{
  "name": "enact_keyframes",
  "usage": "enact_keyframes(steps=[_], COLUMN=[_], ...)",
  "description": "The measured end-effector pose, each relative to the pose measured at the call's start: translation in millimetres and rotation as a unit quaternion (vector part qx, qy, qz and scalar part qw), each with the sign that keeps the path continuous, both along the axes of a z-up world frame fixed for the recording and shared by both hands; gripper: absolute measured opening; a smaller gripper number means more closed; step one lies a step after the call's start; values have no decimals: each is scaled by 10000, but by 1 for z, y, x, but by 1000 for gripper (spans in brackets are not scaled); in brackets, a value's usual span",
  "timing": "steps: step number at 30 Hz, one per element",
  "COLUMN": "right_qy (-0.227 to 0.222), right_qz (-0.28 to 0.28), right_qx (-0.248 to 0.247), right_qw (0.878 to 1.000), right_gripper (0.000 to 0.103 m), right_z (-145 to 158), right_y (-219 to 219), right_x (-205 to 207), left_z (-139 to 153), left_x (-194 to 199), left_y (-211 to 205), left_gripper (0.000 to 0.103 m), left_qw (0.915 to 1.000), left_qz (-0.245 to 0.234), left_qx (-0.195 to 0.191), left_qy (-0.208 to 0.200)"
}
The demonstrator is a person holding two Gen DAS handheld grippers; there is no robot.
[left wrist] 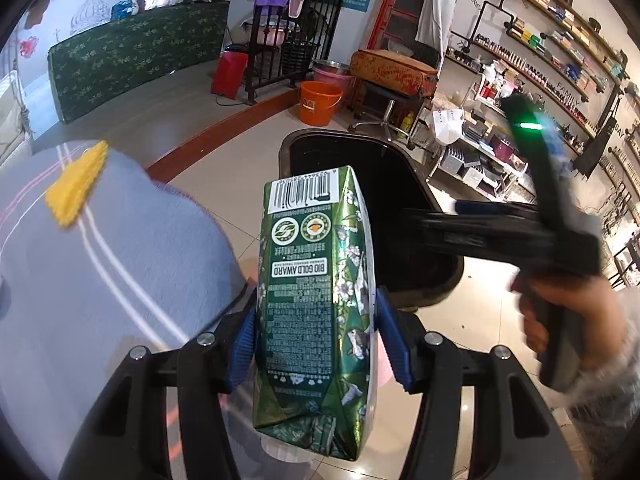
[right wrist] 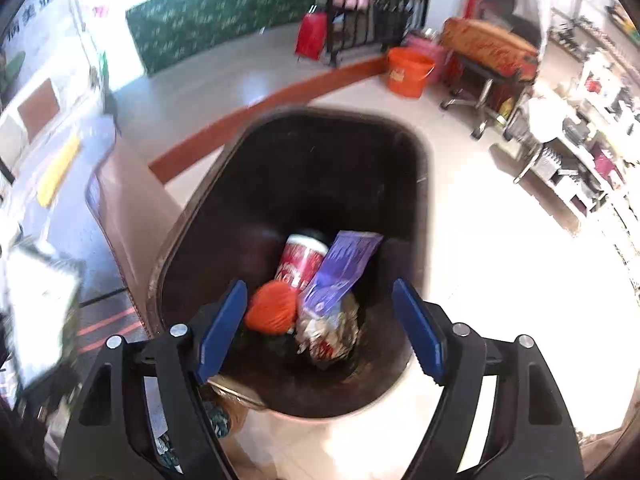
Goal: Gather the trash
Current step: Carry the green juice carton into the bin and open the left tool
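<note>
My left gripper (left wrist: 314, 338) is shut on a green drink carton (left wrist: 316, 300), held upright near the edge of a dark trash bin (left wrist: 416, 200). My right gripper (right wrist: 320, 328) is open and empty, hovering over the same bin (right wrist: 224, 184). Inside the bin lie a red can (right wrist: 302, 260), a purple wrapper (right wrist: 340, 272), an orange object (right wrist: 272, 310) and crumpled foil (right wrist: 328, 330). In the left wrist view the right gripper's body (left wrist: 520, 236) reaches over the bin, held by a hand (left wrist: 572, 312).
A table with a grey cloth (left wrist: 80, 260) and a yellow patch (left wrist: 76, 184) stands left of the bin. An orange bucket (left wrist: 320, 102), a stool (left wrist: 392, 80), a red bag (left wrist: 229, 74) and shelves of goods (left wrist: 540, 92) stand farther off on the tiled floor.
</note>
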State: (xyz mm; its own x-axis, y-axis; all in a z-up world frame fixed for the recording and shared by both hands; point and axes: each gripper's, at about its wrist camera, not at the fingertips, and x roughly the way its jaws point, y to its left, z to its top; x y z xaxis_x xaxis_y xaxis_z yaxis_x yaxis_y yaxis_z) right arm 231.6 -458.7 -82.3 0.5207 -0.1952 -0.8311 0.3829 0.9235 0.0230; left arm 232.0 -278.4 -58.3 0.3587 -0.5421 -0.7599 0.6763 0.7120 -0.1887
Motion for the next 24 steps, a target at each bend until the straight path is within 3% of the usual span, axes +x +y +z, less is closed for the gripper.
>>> enact_keyframes(steps=[5, 11, 24], right_qy=[-589, -1194, -1412], right_qz=[-325, -693, -1031], right_qx=[-74, -56, 107], right_qw=[9977, 9904, 9845], right_gripper=[79, 83, 84], right_z=[25, 45, 36], right_y=[-14, -17, -23], right_x=[-47, -107, -162], left_z=[2, -7, -39], left_x=[13, 32, 51], left_y=[-31, -71, -128], left_gripper=[55, 55, 55], left_qw=[9997, 9986, 9928], left_qz=[-165, -332, -542], left_qx=[161, 325, 914], left_qy=[-54, 247, 553])
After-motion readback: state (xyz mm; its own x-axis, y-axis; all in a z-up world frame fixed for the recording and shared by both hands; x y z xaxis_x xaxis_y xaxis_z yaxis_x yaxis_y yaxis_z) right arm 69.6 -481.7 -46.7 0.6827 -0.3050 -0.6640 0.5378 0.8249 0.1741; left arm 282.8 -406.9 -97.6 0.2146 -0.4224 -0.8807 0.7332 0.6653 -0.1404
